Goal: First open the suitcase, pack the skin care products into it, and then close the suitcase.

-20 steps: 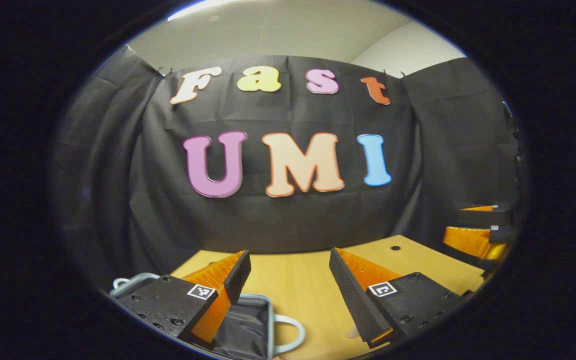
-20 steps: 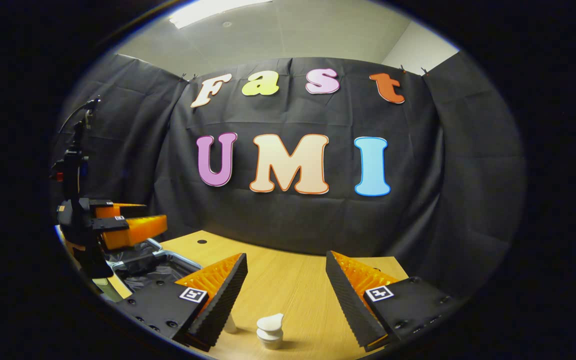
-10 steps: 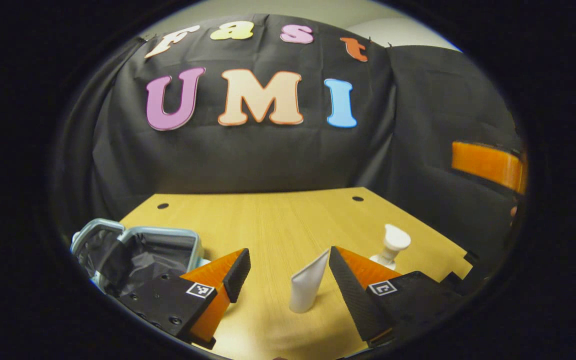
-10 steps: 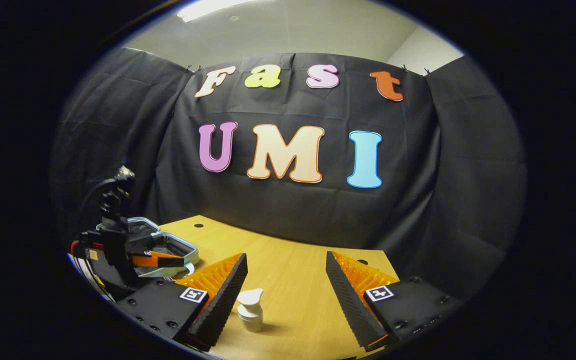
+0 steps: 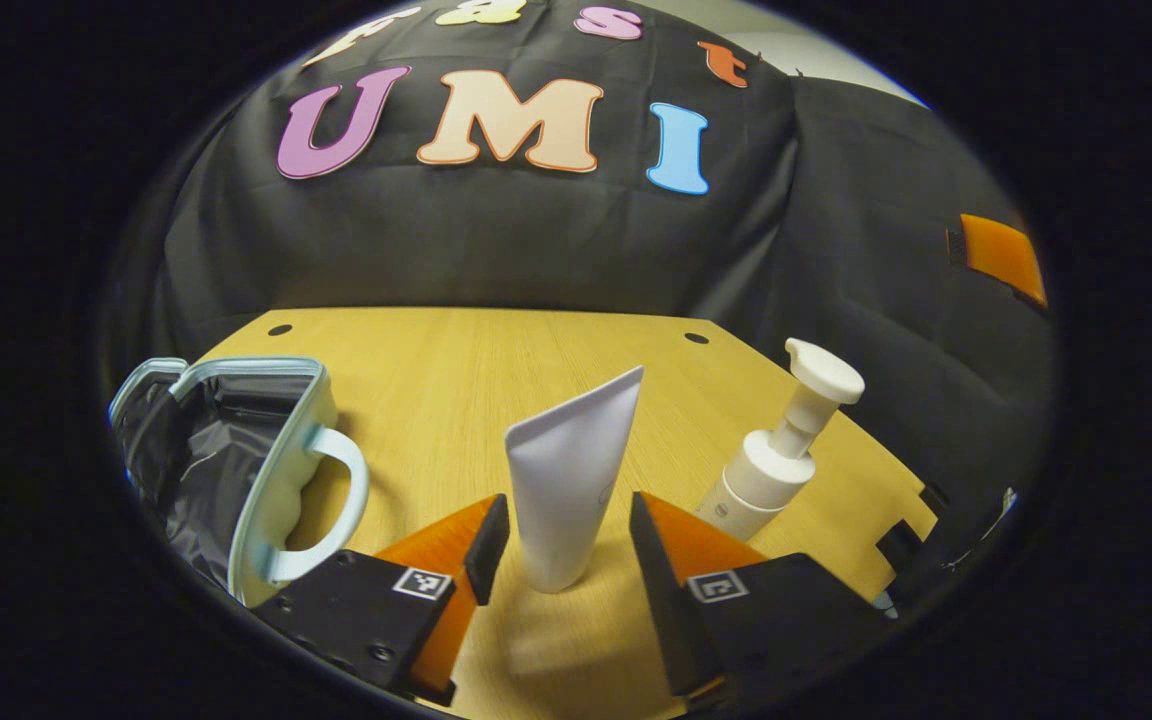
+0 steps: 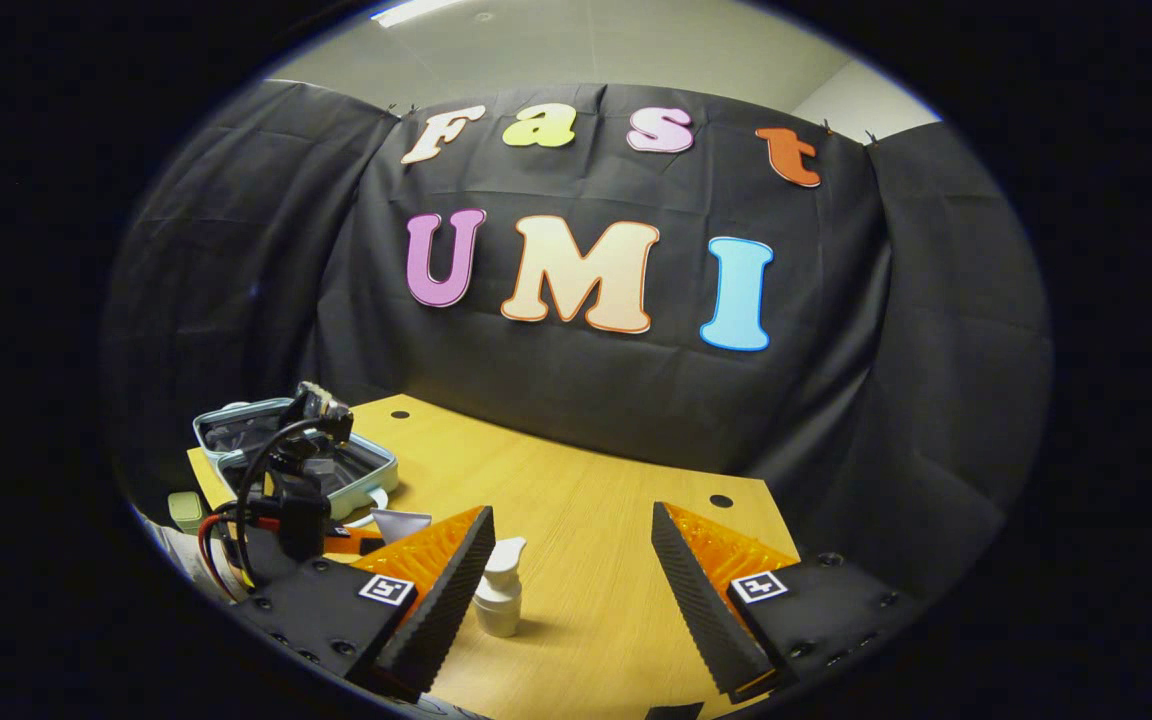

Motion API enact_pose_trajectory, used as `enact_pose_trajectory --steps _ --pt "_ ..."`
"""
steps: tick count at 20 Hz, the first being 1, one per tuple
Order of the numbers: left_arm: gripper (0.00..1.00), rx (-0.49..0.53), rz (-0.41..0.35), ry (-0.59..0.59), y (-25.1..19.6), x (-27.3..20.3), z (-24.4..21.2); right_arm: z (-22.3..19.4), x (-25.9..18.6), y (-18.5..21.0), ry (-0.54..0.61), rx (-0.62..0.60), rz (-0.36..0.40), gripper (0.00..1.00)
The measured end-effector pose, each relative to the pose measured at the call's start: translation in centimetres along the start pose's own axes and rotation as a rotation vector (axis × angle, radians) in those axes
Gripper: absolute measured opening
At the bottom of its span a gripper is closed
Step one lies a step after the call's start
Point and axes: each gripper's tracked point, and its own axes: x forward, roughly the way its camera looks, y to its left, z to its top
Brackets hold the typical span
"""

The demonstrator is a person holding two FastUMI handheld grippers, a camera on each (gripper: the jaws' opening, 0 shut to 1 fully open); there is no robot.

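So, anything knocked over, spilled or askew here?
Nothing stands out. The tube stands on its cap between the open left gripper's fingers, the pump bottle is upright, and the suitcase lies open.

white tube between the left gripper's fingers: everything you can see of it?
The white tube is a plain, matte, plastic-looking squeeze tube, standing upright on its narrow cap end on the wooden table, with the flat crimped edge on top, slanting up to the right. It stands between the fingers of the left gripper, with a gap on each side, so nothing grips it. The pump bottle stands apart to its right, the open suitcase to its left.
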Motion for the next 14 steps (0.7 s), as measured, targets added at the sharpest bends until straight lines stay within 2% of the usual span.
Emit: enact_pose_trajectory --steps 1,3,6,14 --pt "0.53 -0.008 -0.005 0.004 0.1 0.0 0.0 -0.5 0.2 0.3 0.008 0.003 0.004 0.99" --pt "0.36 -0.037 -0.044 0.003 -0.3 0.1 0.2 -1.7 0.6 0.8 0.025 0.021 0.011 0.99" --pt "0.26 -0.023 -0.051 -0.017 0.3 -0.8 1.9 -4.2 1.7 1.6 0.061 0.038 0.014 1.00" --pt "0.28 0.014 -0.029 -0.055 1.4 -4.6 7.8 -12.7 4.8 4.6 0.166 0.034 0.046 0.99"
